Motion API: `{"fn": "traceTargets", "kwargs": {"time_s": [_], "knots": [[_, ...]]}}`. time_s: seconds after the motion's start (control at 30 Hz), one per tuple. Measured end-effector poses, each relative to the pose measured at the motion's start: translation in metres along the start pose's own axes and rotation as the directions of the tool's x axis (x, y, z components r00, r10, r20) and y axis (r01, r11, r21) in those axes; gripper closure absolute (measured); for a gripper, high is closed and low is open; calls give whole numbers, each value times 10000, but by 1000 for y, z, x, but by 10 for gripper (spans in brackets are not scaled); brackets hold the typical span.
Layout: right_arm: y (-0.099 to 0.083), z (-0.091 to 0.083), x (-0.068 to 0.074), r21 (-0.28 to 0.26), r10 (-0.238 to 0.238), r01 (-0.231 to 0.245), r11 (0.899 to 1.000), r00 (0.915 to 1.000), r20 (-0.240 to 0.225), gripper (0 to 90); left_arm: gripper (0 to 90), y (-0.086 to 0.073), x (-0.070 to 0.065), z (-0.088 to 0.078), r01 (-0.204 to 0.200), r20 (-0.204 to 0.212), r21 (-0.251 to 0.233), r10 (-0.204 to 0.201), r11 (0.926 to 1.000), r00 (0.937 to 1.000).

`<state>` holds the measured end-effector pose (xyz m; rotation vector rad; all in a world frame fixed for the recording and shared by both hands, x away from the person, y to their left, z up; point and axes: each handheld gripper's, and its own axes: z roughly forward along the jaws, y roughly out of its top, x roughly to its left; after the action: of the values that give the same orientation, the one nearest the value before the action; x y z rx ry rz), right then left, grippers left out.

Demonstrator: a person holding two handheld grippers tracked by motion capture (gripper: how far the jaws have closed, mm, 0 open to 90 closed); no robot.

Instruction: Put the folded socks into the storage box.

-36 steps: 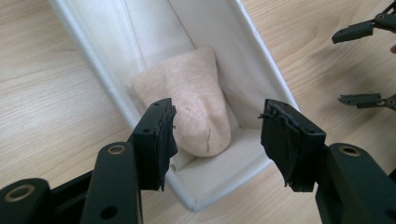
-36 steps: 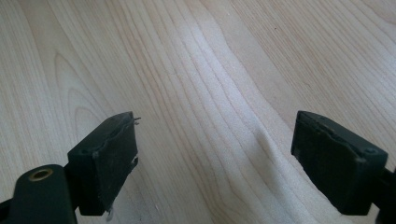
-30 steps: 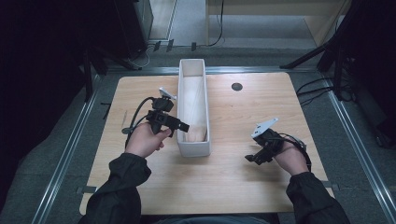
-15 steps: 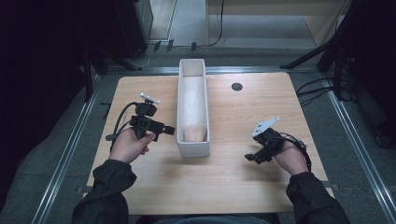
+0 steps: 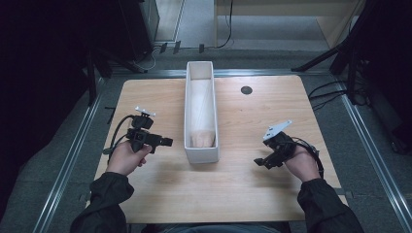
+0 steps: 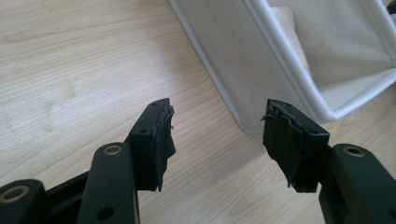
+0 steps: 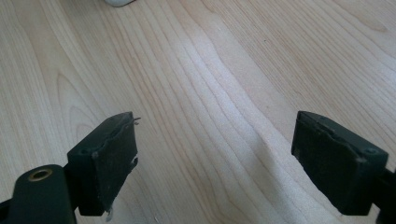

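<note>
Left gripper [image 5: 167, 142] stands wide and empty just beside the white bin [image 5: 190, 121] at mid-table [image 5: 243, 189]; right gripper [image 5: 259, 162] likewise wide, empty, well apart. Pale cloth [image 5: 200, 111] lies inside the bin (placement apparently complete); nothing visibly remains to load.

High view overhead, both gripper views close above table [image 5: 233, 184], sharing white bin [image 6: 233, 60]

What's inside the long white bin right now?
The white bin holds a pale folded cloth lying along its length, reaching the near end. Whatever lies beneath the cloth is covered, so I cannot tell if anything else is in there.
</note>
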<state>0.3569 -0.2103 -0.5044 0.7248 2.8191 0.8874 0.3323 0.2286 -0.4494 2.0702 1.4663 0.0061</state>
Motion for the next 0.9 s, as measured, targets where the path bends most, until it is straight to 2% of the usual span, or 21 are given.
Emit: {"fn": "traceTargets", "kwargs": {"time_s": [0.13, 0.23, 0.47, 0.7, 0.9], "knots": [[0, 0, 0, 38, -18, 18, 10000, 10000, -15, 141, 410, -6, 5, 3, 28, -7, -138, -28, 9999, 10000], [0, 0, 1, 17, 4, -4, 10000, 10000, -6, 140, 409, -10, 9, 4, 115, -141, -424, -121, 9990, 9998], [-1, -1, 1, 19, -70, 70, 10000, 10000, 10, 139, 411, -18, 17, 8, -22, -296, -577, 5, 9983, 9996], [-2, -1, 1, -14, -129, 129, 9999, 9999, 29, 139, 410, -28, 25, 16, -153, -452, -370, 136, 9992, 9989], [-3, -2, 2, 19, -20, 20, 10000, 10000, 2, 139, 408, -37, 35, 21, 24, -424, -228, -34, 9997, 9991]]}}
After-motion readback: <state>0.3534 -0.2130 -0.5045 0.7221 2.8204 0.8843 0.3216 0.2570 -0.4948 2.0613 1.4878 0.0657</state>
